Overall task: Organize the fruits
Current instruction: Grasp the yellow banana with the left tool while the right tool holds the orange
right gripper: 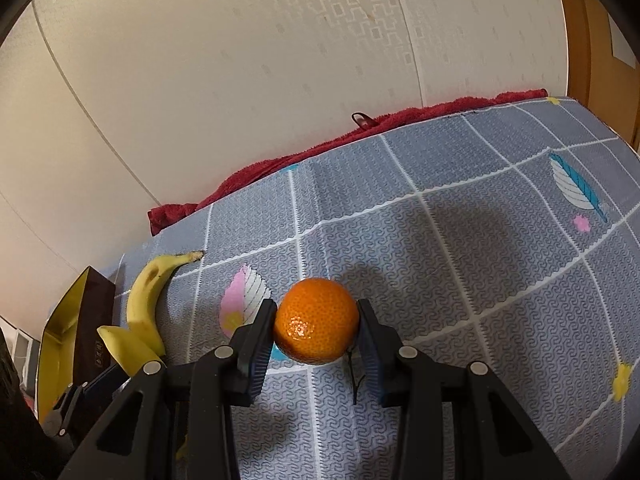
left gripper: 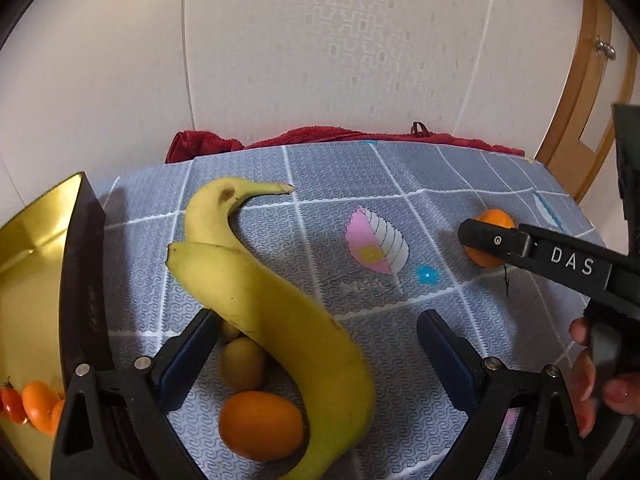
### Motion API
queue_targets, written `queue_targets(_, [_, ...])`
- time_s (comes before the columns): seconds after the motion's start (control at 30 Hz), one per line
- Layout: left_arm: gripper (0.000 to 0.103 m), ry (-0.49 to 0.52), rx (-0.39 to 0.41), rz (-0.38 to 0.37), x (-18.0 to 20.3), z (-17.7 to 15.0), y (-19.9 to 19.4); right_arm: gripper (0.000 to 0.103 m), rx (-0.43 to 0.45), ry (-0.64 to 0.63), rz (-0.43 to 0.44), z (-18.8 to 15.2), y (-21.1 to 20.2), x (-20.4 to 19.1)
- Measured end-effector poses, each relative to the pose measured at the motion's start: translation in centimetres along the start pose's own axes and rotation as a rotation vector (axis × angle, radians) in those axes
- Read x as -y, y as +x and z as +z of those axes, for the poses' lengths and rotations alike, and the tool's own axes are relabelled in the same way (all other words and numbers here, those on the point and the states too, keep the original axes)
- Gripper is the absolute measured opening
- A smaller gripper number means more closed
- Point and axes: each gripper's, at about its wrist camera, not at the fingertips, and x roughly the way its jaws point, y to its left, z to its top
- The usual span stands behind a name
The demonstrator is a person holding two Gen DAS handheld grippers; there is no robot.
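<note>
Yellow fruit (left gripper: 242, 364) half hidden behind front banana (left gripper: 280, 320).

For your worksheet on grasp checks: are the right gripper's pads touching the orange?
Touching. The right wrist view shows the right gripper with both pads pressed against the sides of the orange, no gap on either side.
</note>
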Motion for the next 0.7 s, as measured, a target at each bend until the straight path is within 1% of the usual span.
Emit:
queue_targets(0.1, [0.096,0.023,0.007,0.020,0.2,0.0,0.1,0.040,-0.001,-0.016,-0.002,-0.3,0.0,-0.4])
queue_targets(0.13, [0.089,0.045,0.014,0.036,0.4,0.0,0.1,0.040,-0.001,-0.021,-0.002,-0.4,0.1,-0.5])
queue_targets(0.17, [0.076,0.068,0.024,0.053,0.6,0.0,0.1,0.040,-0.002,-0.027,-0.005,-0.5,0.1,-0.7])
queue_targets(0.23, [0.060,0.112,0.041,0.088,1.0,-0.1,0.1,0.040,-0.002,-0.032,-0.005,-0.7,0.1,-0.9])
queue_targets(0.27, [0.054,0.124,0.038,0.069,1.1,-0.2,0.2,0.040,-0.002,-0.032,-0.003,-0.7,0.0,-1.0])
queue_targets(0.3, [0.050,0.129,0.028,0.043,1.2,-0.2,0.3,0.040,-0.002,-0.030,0.000,-0.8,0.0,-1.0])
queue_targets(0.33, [0.048,0.127,0.017,0.023,1.3,-0.3,0.4,0.040,-0.001,-0.028,0.003,-0.8,-0.1,-1.1])
queue_targets(0.47, [0.050,0.127,0.016,0.032,1.4,-0.5,0.6,0.040,0.004,-0.028,0.009,-0.8,-0.3,-1.2])
queue_targets(0.53, [0.050,0.120,-0.017,0.027,1.3,-0.7,1.1,0.040,0.003,-0.030,0.015,-0.9,-0.4,-1.2])
queue_targets(0.6, [0.054,0.111,-0.035,0.021,1.3,-0.8,1.5,0.040,0.001,-0.031,0.013,-0.9,-0.4,-1.2])
queue_targets(0.63, [0.059,0.118,-0.032,0.022,1.4,-0.9,1.5,0.040,0.000,-0.029,0.015,-0.9,-0.4,-1.2])
queue_targets(0.67, [0.061,0.120,-0.032,0.021,1.6,-0.9,1.5,0.040,0.001,-0.027,0.015,-0.9,-0.5,-1.1])
queue_targets(0.7, [0.061,0.123,-0.031,0.020,1.7,-0.9,1.6,0.040,0.001,-0.025,0.014,-0.8,-0.5,-1.0])
